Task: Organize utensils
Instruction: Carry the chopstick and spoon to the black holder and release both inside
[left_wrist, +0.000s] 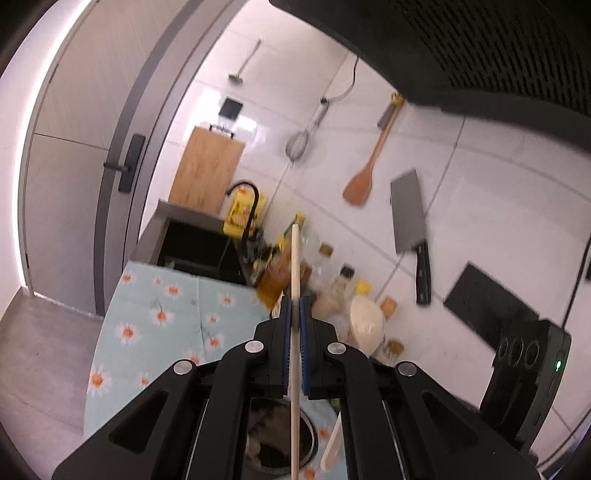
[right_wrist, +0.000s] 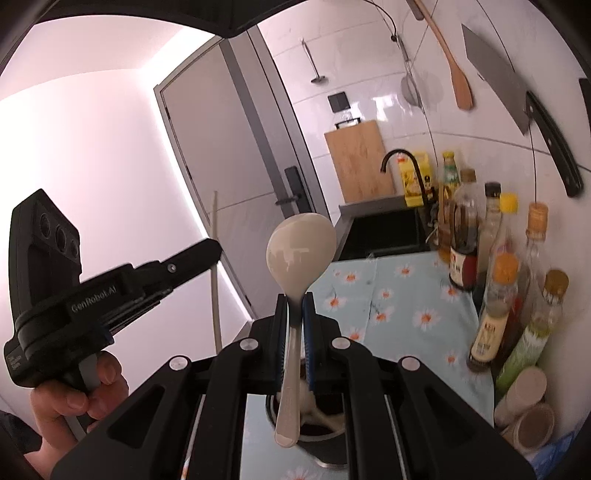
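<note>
My left gripper (left_wrist: 294, 306) is shut on a thin pale wooden chopstick (left_wrist: 294, 258) that stands nearly upright between its blue pads. In the right wrist view this gripper (right_wrist: 216, 248) is at the left, held by a hand (right_wrist: 74, 398), with the chopstick (right_wrist: 214, 280) running through it. My right gripper (right_wrist: 295, 301) is shut on the neck of a white ceramic spoon (right_wrist: 301, 251), bowl up and handle hanging down. The spoon (left_wrist: 367, 321) also shows at the right of the left wrist view. Below both grippers sits a dark metal utensil holder (right_wrist: 328, 454), its rim (left_wrist: 314, 439) partly hidden by my fingers.
A floral blue cloth (right_wrist: 399, 295) covers the counter. Several sauce bottles (right_wrist: 465, 236) and jars (right_wrist: 524, 391) line the right wall. Behind are a black sink (right_wrist: 384, 232), a faucet (right_wrist: 402, 155) and a wooden cutting board (right_wrist: 358, 162). A cleaver (left_wrist: 410, 218), a spatula (left_wrist: 364, 181) and a strainer (left_wrist: 297, 142) hang on the tiles.
</note>
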